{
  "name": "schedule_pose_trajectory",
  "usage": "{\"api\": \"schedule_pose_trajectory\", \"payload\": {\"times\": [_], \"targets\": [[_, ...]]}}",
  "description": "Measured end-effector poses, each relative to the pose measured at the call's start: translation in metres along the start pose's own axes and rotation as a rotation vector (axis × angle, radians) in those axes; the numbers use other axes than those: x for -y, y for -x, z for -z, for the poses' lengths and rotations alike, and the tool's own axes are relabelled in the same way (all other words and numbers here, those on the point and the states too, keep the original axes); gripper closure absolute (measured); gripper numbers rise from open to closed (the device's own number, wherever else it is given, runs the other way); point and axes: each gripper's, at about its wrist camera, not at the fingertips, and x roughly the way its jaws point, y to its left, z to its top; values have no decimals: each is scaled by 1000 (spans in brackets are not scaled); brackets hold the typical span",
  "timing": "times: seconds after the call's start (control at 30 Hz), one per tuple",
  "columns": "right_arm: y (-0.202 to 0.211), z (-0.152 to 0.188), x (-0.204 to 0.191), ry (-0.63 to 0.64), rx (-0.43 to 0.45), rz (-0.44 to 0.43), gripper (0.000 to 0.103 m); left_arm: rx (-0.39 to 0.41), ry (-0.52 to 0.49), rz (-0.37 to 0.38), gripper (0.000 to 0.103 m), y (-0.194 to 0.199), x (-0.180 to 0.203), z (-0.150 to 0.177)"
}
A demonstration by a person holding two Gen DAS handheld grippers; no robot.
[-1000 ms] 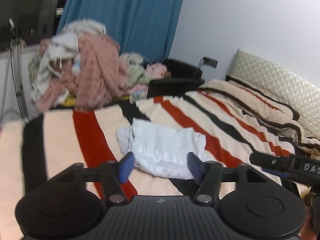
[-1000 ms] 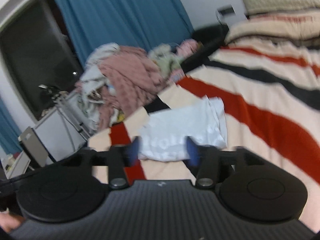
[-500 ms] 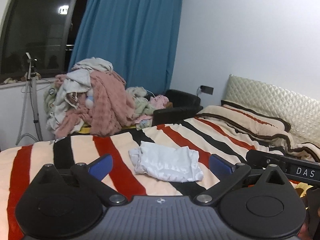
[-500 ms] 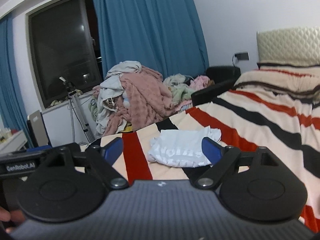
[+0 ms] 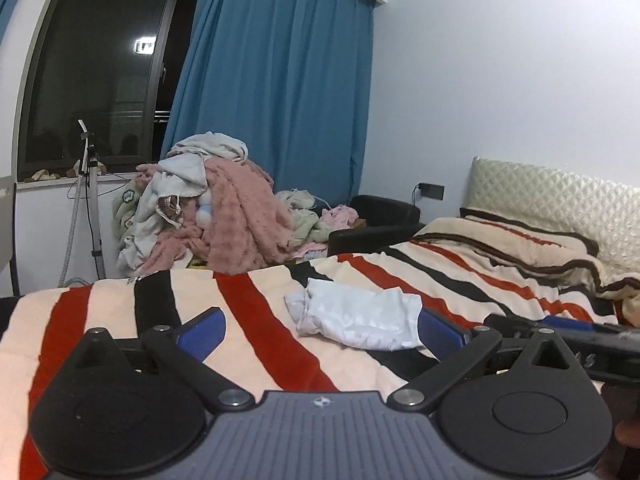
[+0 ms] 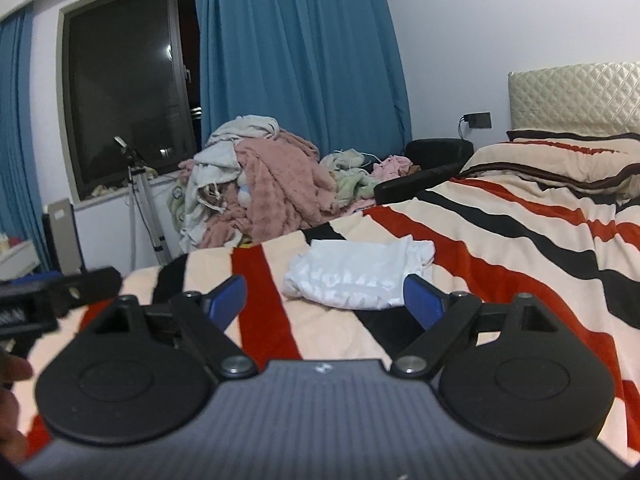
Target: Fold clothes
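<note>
White garment (image 5: 360, 318) lay crumpled on the striped blanket (image 5: 256, 320), ahead of both claws and touching neither. Left gripper (image 5: 320, 330) stood released, blue pads spread wide, nothing between them; garment sat beyond the gap, nearer the right-hand pad. Right gripper (image 6: 324, 298) likewise released and empty, garment (image 6: 356, 276) lying past its fingertips.

Against a second earlier: both claws then sat close over the garment with pads much narrower. Both have since pulled back and their jaws have just been opening; garment now looked smaller and farther off.

Left view alone caught the right gripper's black body at its lower right edge. Right view alone showed the left gripper at its left edge, a hand (image 6: 12, 372) below it, and a second blue curtain (image 6: 20, 128) left of the window.
</note>
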Motion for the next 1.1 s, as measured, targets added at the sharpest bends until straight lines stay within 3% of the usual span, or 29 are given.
{"api": "schedule_pose_trajectory", "payload": {"times": [0.3,0.67,1.1], "targets": [[-12,28,8,-21,-20,34,16,-40,29,-20,0,-18,-10,23],[-10,32,-1,30,-8,33,16,-107,12,-61,0,-35,-8,35],[-13,32,0,28,-34,55,16,-124,15,-68,0,-37,-5,41]]}}
